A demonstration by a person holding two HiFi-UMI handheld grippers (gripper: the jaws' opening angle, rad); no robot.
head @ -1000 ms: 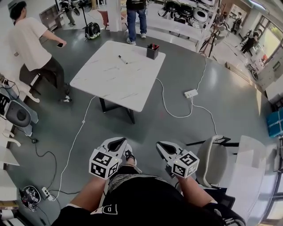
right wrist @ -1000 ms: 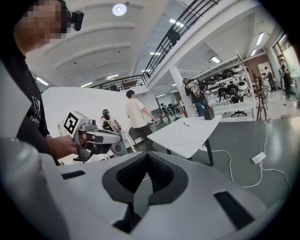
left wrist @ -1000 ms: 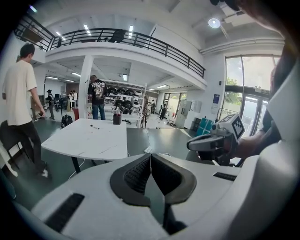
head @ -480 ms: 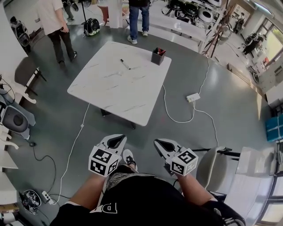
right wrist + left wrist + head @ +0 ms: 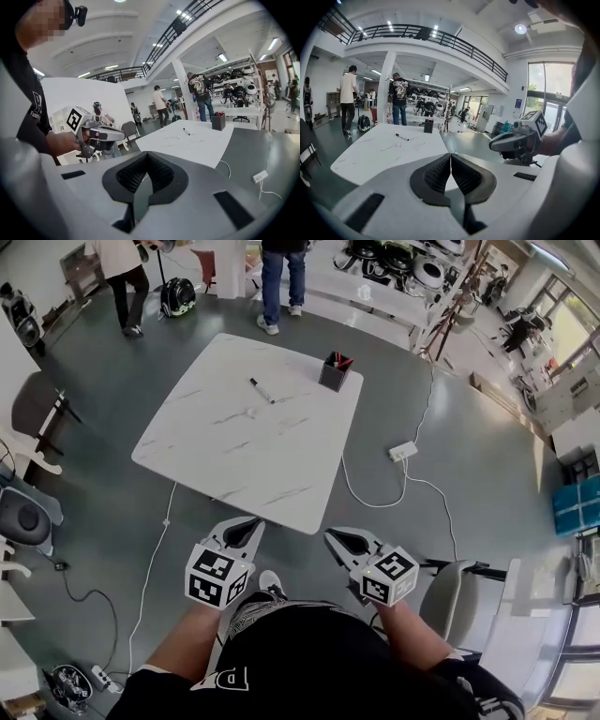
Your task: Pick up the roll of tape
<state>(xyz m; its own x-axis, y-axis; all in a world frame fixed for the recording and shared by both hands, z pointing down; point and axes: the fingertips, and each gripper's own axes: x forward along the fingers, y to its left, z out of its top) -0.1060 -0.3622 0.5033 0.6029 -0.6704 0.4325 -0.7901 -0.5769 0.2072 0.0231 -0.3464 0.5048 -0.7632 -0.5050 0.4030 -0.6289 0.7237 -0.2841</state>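
Your left tool (image 5: 251, 524) and right tool (image 5: 331, 537) both closed, empty, near edge of white marble-top counter (image 5: 281, 493); roll of tape too small to pick out.

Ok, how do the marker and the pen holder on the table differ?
The marker lies flat toward the table's middle; the pen holder stands upright near the far edge. The marker is slim, the pen holder boxy and dark. Both rest on the white table, apart.

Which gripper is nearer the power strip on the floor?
Right. In the head view the right gripper is below and left of the power strip; the left gripper is farther left, by the table.
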